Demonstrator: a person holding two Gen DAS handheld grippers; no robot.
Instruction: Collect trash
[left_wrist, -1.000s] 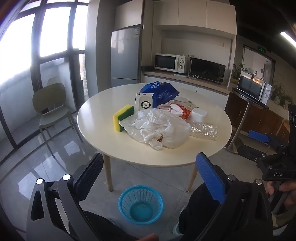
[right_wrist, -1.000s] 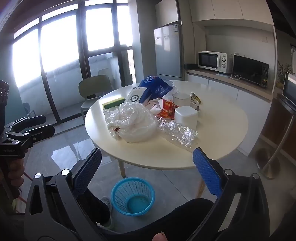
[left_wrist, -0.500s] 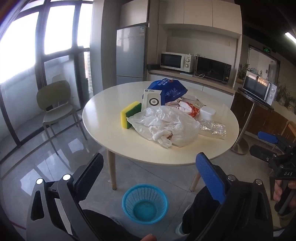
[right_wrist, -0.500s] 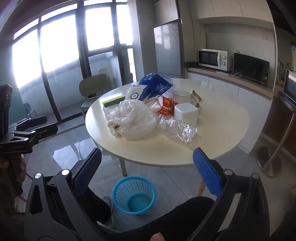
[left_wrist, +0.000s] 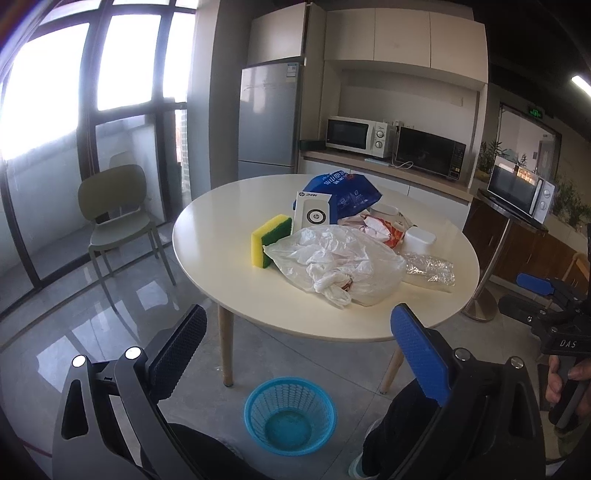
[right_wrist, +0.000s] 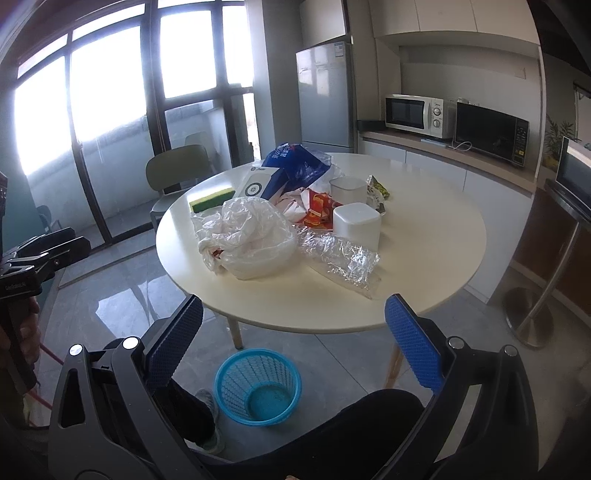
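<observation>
Cream round table (left_wrist: 221, 236): seen from the left wrist, it carries a heap of rubbish near its middle, well ahead of the fingers.
Left gripper (left_wrist: 295, 332): jaws spread wide, nothing between them, held off the table's near edge.
White plastic bag (left_wrist: 343, 266): crumpled, nearest item of the heap, touching the yellow-green sponge (left_wrist: 269, 240) at its left.
White box (left_wrist: 313, 214): upright behind the sponge, leaning on the blue bag (left_wrist: 351, 194).
Red-and-white wrappers (left_wrist: 384, 229): between the blue bag and the white tub (left_wrist: 419, 240).
Clear crinkled wrap (left_wrist: 428, 271): flat at the right of the plastic bag.
Blue mesh basket (left_wrist: 290, 413): on the floor under the near table edge, looks to hold nothing, though its bottom is dim.
Right gripper (left_wrist: 532, 295): at the far right edge, a hand (left_wrist: 565, 384) on its handle; fingers apart.
Green chair (left_wrist: 118, 214): by the window, well apart from the table.

Right wrist view
Right gripper (right_wrist: 293, 328): blue pads wide apart, holding nothing, short of the table (right_wrist: 443, 236).
Plastic bag (right_wrist: 247, 236): just beside the clear wrap (right_wrist: 340, 258).
White tub (right_wrist: 356, 225): behind the wrap, a second white cup (right_wrist: 347, 188) farther back.
Sponge (right_wrist: 212, 197): at the heap's left rear, by the white box (right_wrist: 256, 184) and blue bag (right_wrist: 295, 162).
Basket (right_wrist: 258, 387): on the floor below, between the person's dark-trousered legs (right_wrist: 369, 417).
Left gripper (right_wrist: 55, 243): at the left edge, its opening I cannot tell from here.
</observation>
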